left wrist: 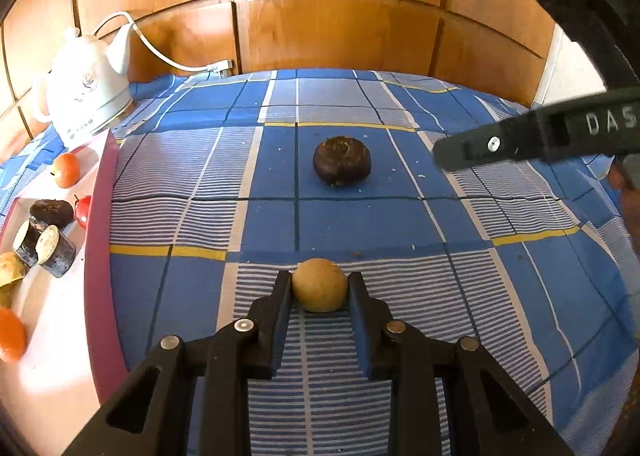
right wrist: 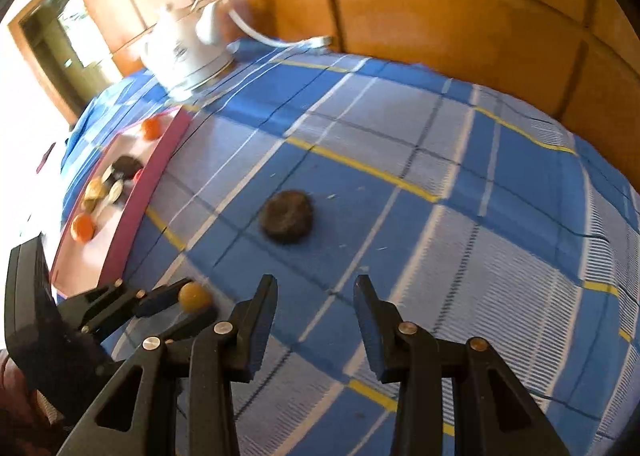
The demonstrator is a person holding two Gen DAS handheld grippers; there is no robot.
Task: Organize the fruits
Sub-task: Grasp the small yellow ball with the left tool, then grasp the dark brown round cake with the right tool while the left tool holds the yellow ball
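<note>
A small round tan fruit (left wrist: 319,285) sits on the blue checked cloth between the fingers of my left gripper (left wrist: 320,284), which is shut on it; it also shows in the right wrist view (right wrist: 194,296). A dark brown round fruit (left wrist: 342,161) lies farther out on the cloth, also in the right wrist view (right wrist: 286,222). My right gripper (right wrist: 316,290) is open and empty, above the cloth, short of the dark fruit. One of its fingers (left wrist: 492,146) shows in the left wrist view at the right.
A pink-rimmed white tray (left wrist: 98,216) at the left holds oranges (left wrist: 66,170), a red fruit (left wrist: 83,211) and dark cut pieces (left wrist: 56,250). A white kettle (left wrist: 86,90) with its cord stands at the back left. Wooden panels (left wrist: 340,16) back the table.
</note>
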